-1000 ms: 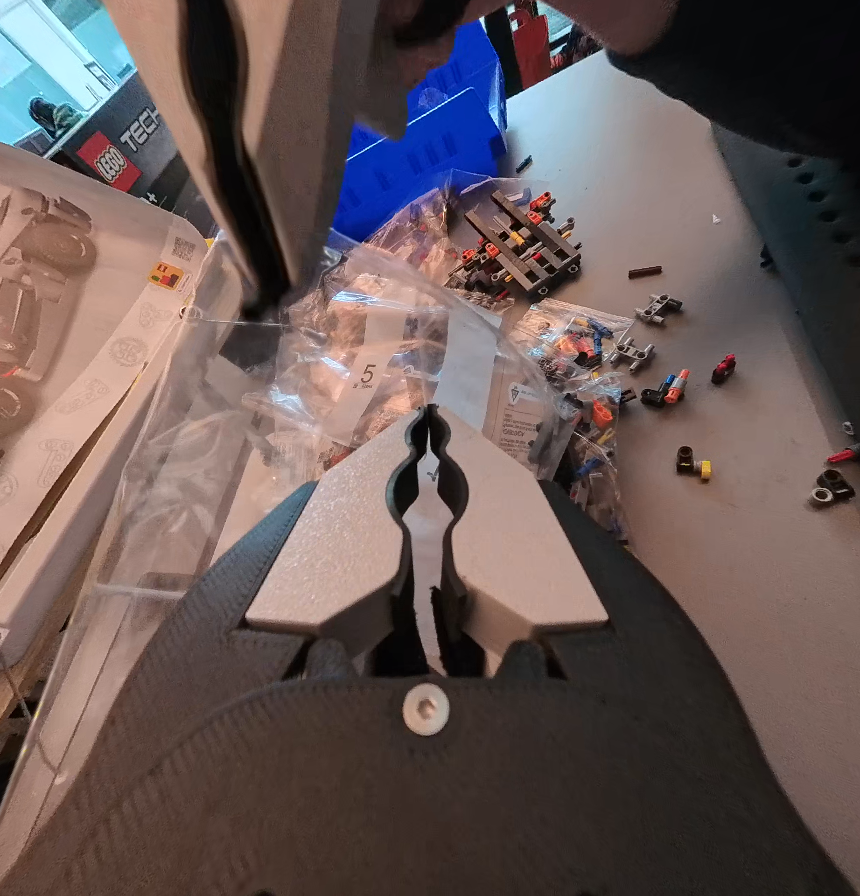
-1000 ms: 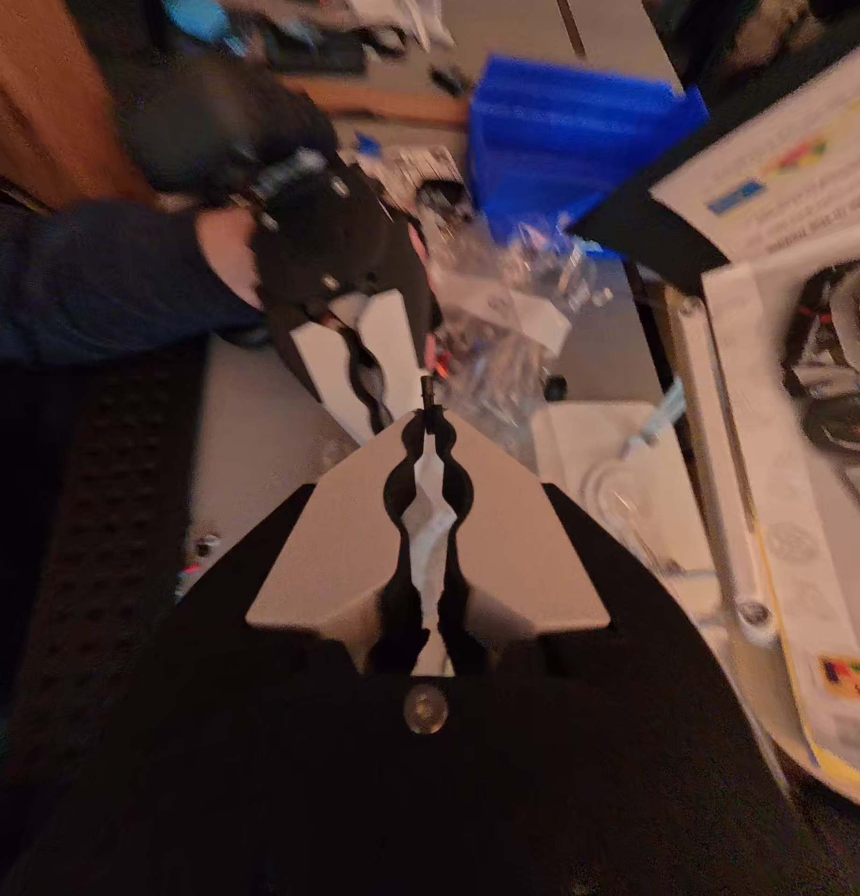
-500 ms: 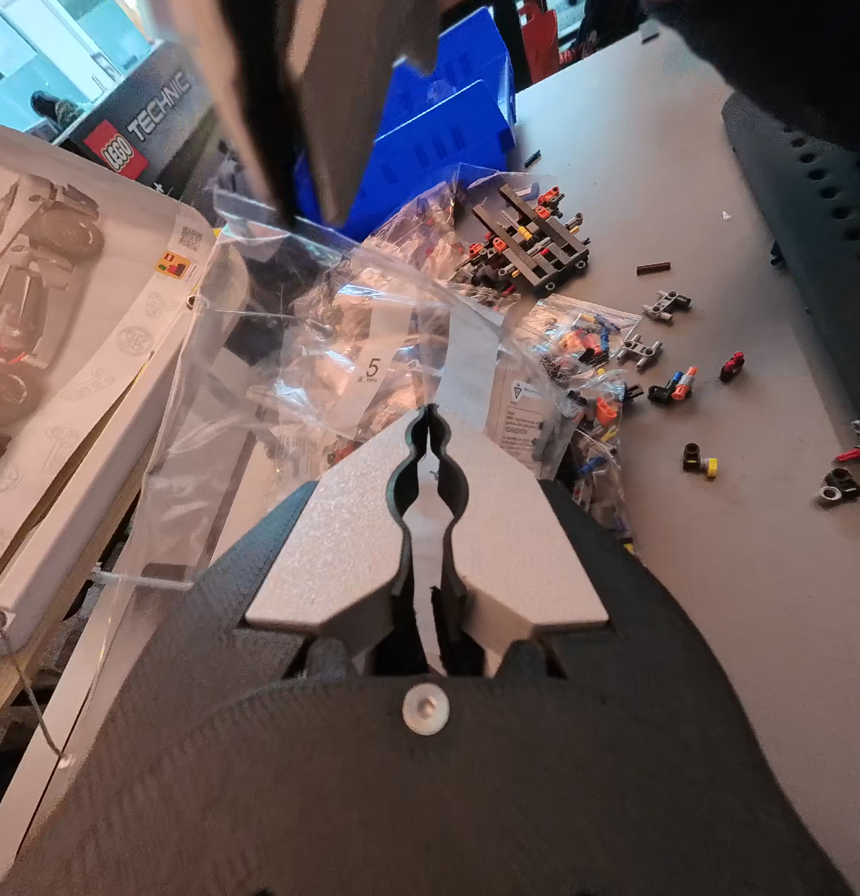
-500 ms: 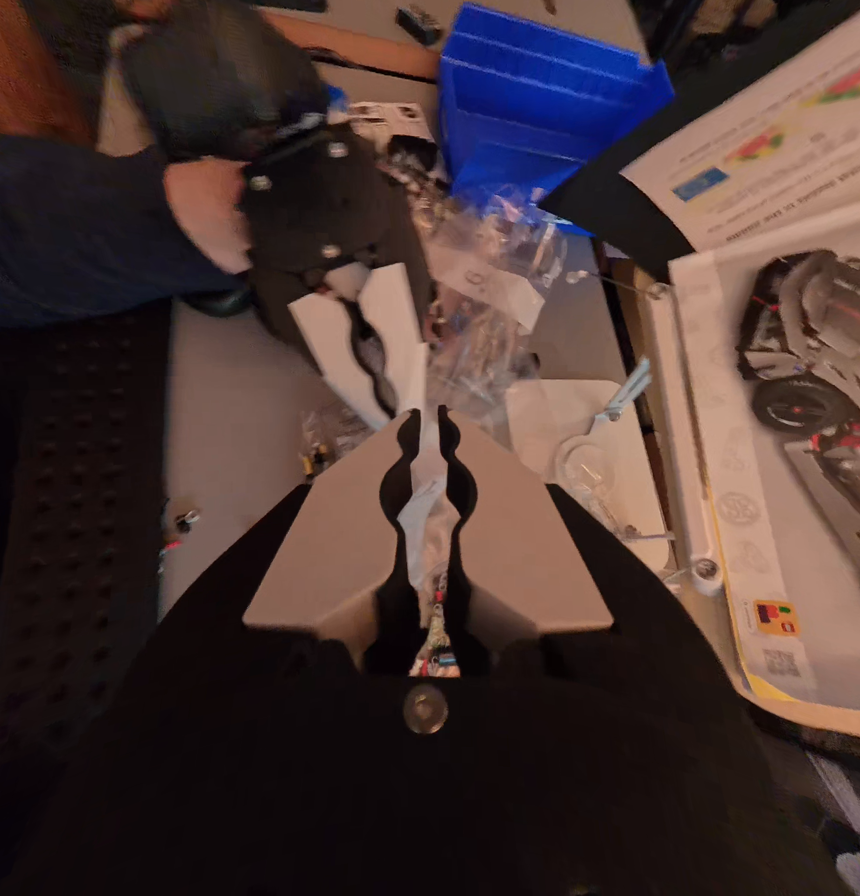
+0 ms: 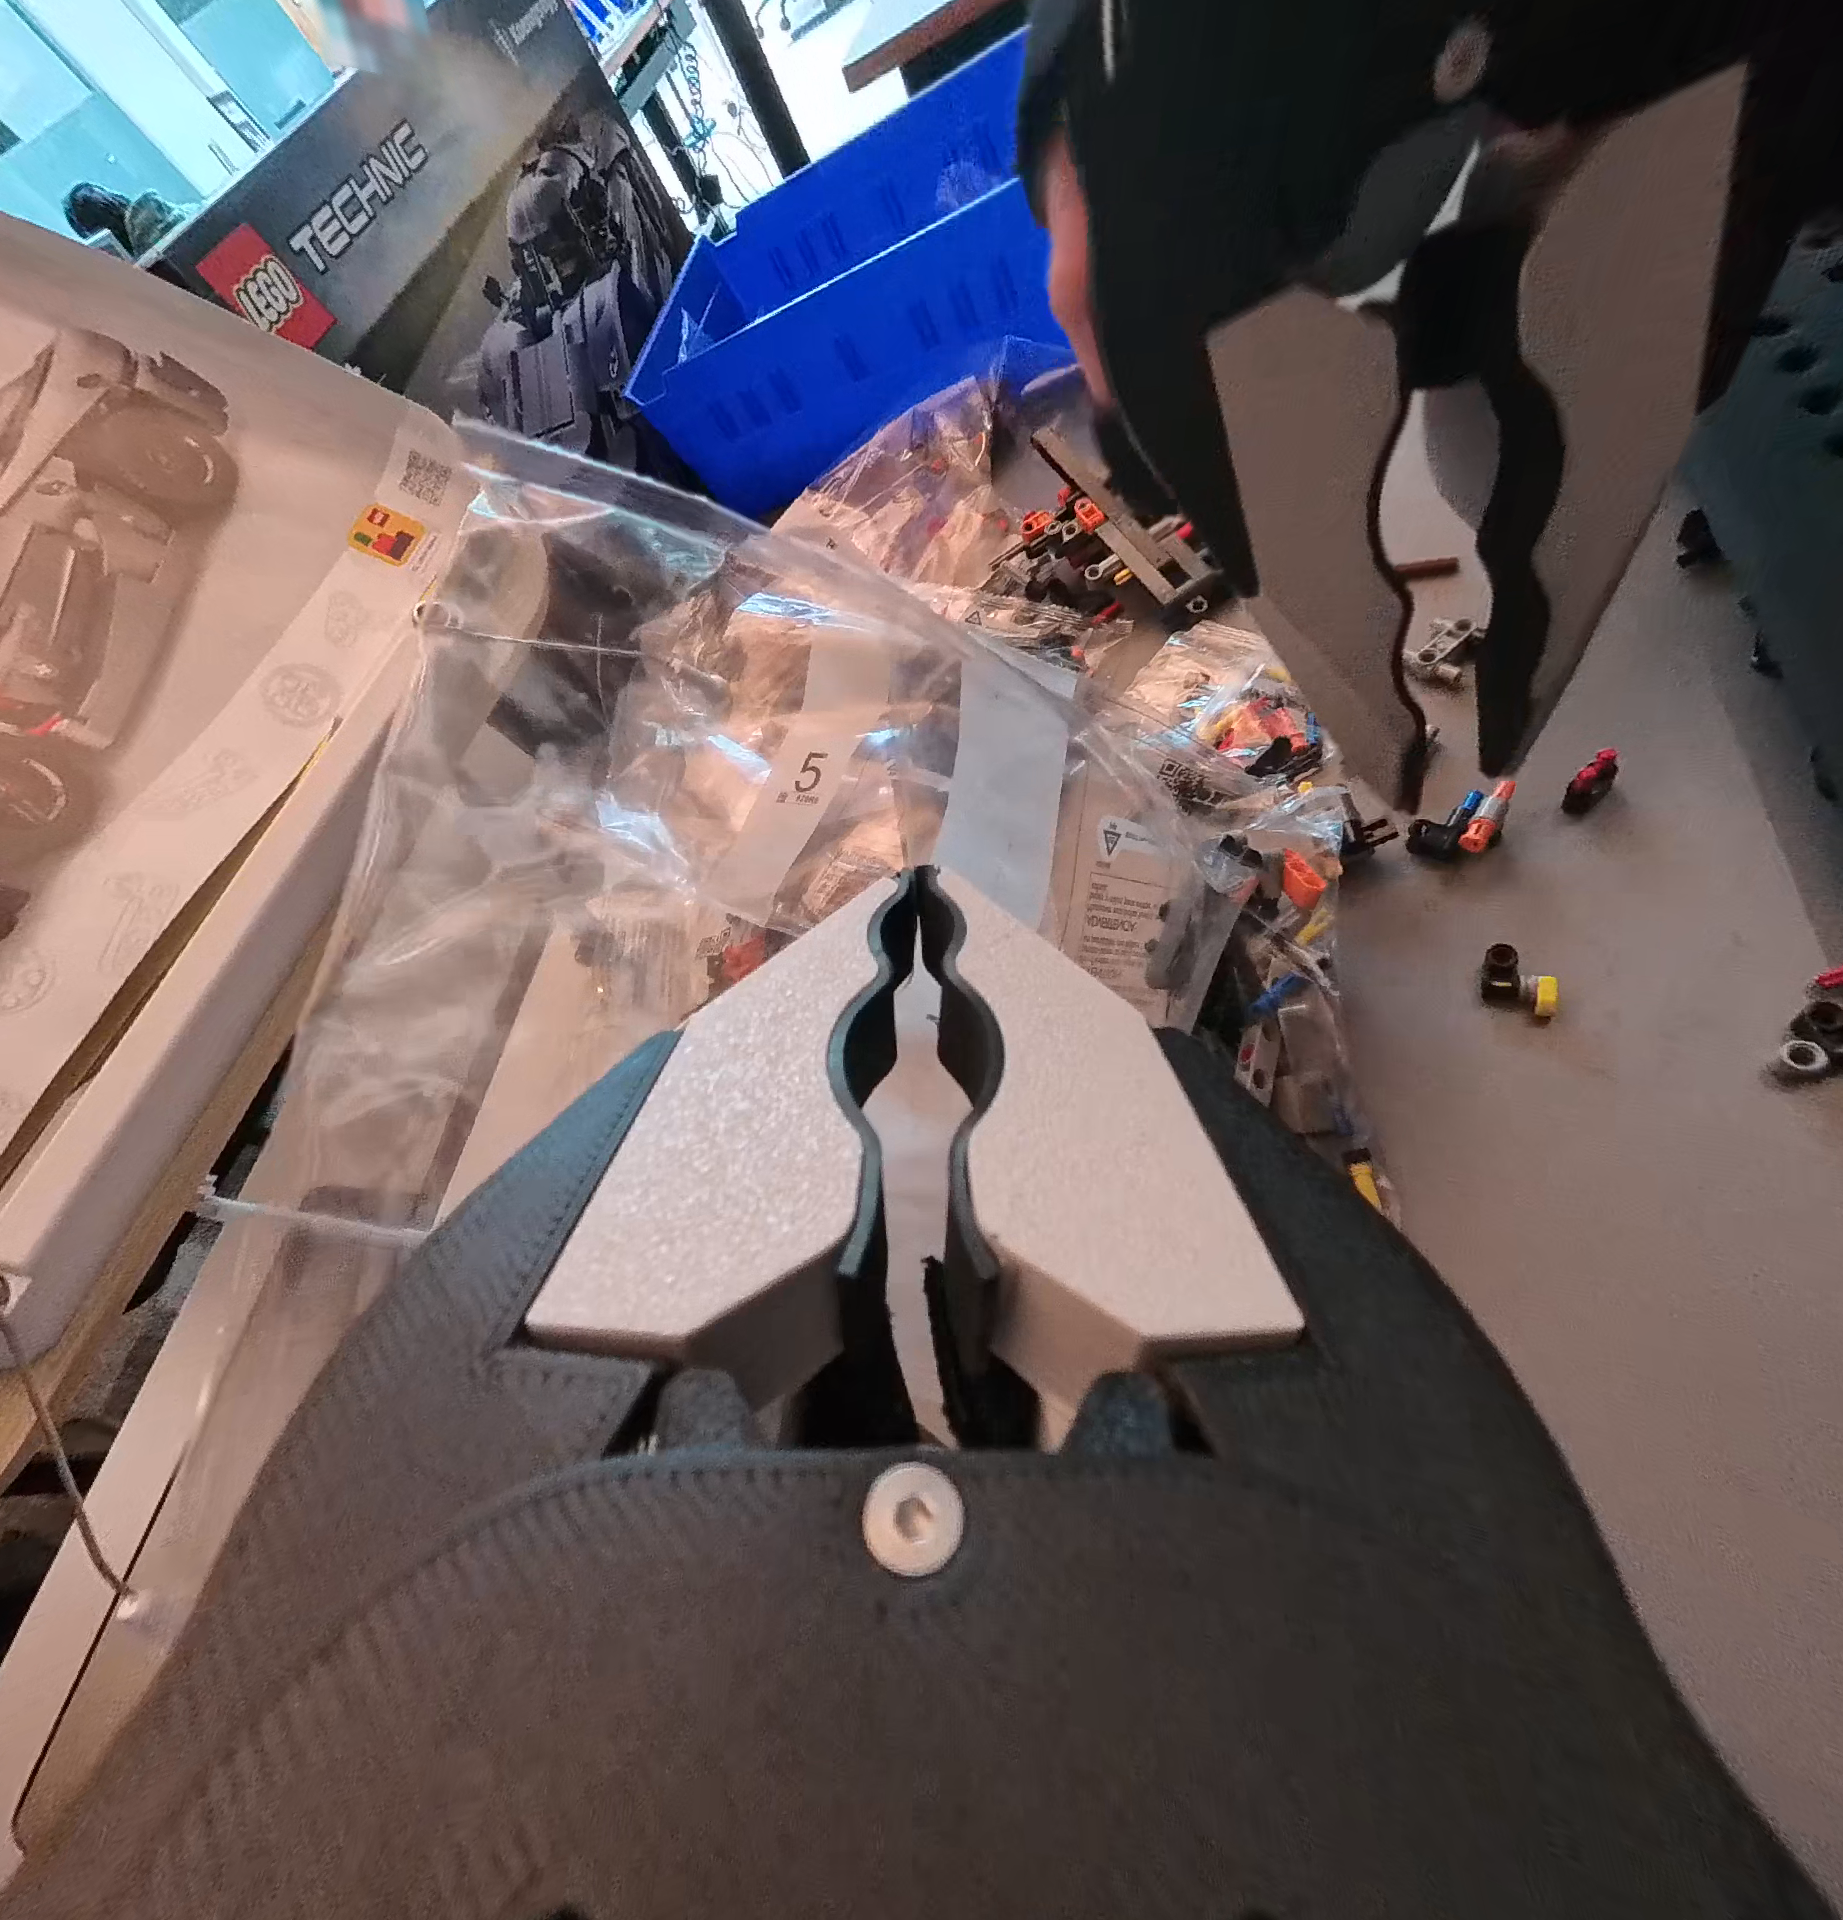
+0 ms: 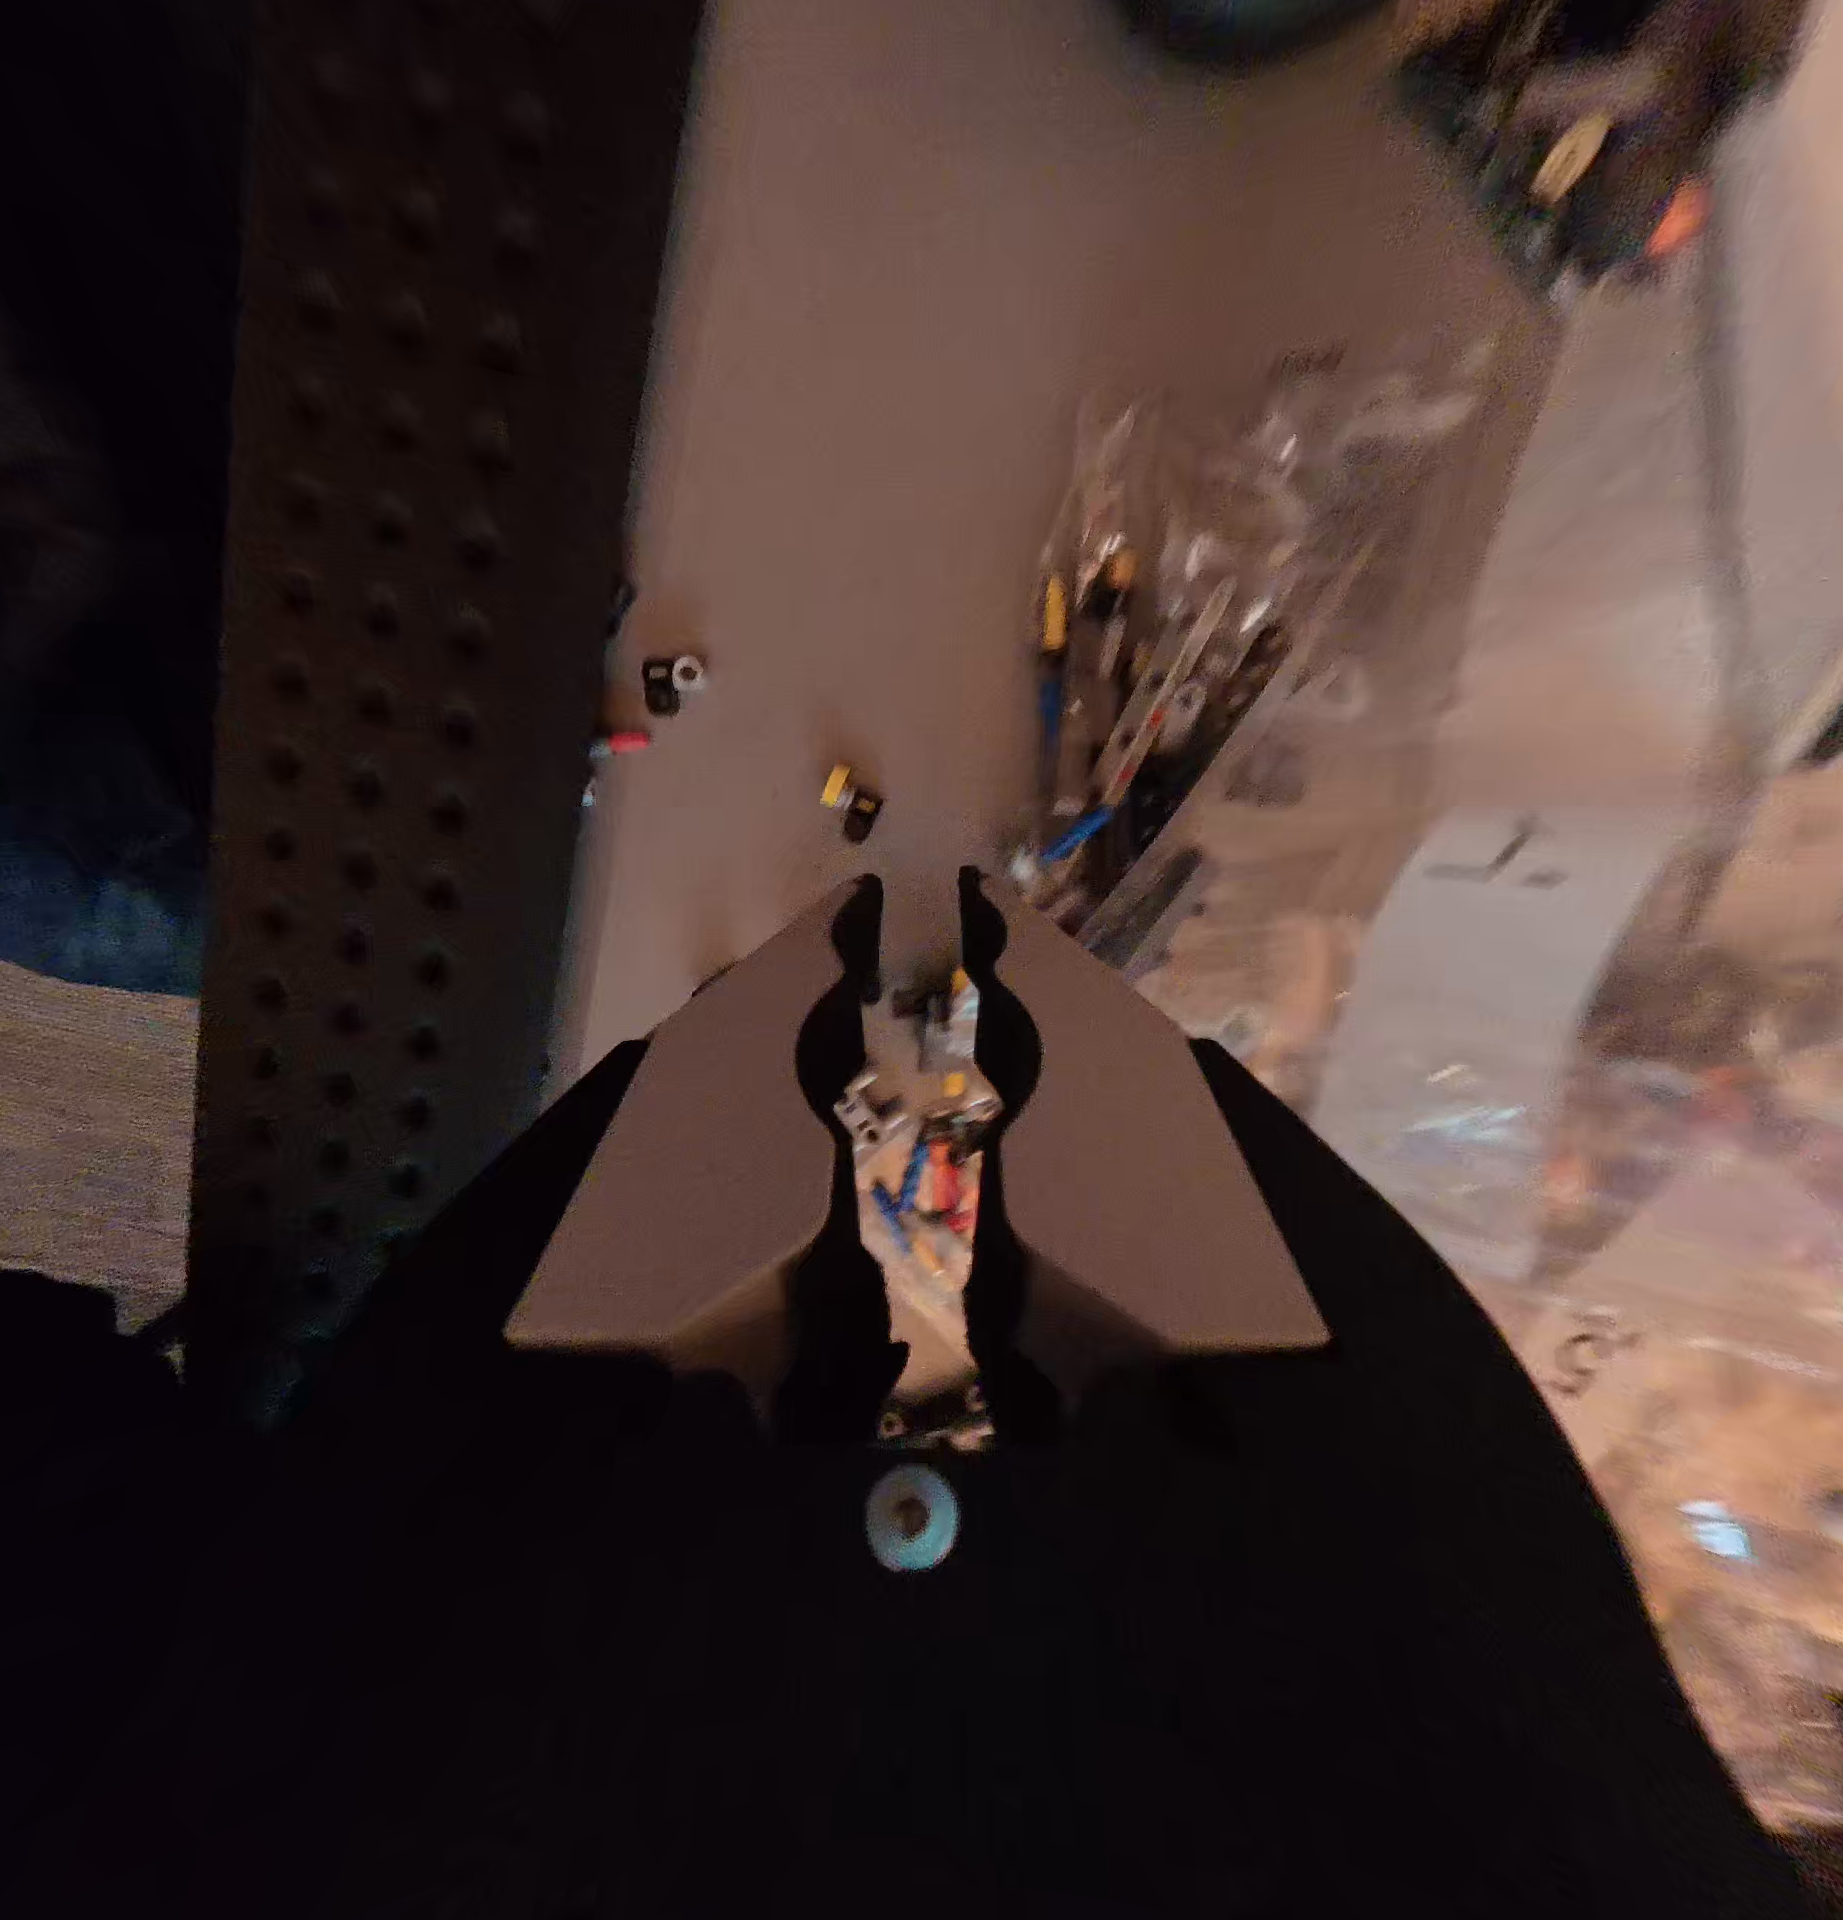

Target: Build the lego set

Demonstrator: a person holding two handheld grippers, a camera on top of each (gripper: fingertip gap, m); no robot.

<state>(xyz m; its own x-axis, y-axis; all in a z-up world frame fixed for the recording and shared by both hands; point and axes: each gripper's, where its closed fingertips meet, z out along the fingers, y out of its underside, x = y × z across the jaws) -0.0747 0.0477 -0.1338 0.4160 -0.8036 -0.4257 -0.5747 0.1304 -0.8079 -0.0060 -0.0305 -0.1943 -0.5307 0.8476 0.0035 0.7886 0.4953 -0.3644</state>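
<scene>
Clear plastic bag (image 5: 688,748) is pinched by the left tongs (image 5: 918,883) to hold it up; right tongs (image 6: 919,883), spread, reach for loose pieces (image 6: 850,800).

I work over a plain grey surface (image 5: 1675,1299). Far left, daylight comes through windows (image 5: 117,114), cool and bluish. A dark perforated mat (image 6: 377,665) runs along the surface's edge. Nearer me the light turns dim and warm.

Grey table (image 5: 1623,1299) — clear parts bags (image 5: 751,748), loose small pieces (image 5: 1516,992) (scattered right), blue bins (image 5: 855,343).
</scene>
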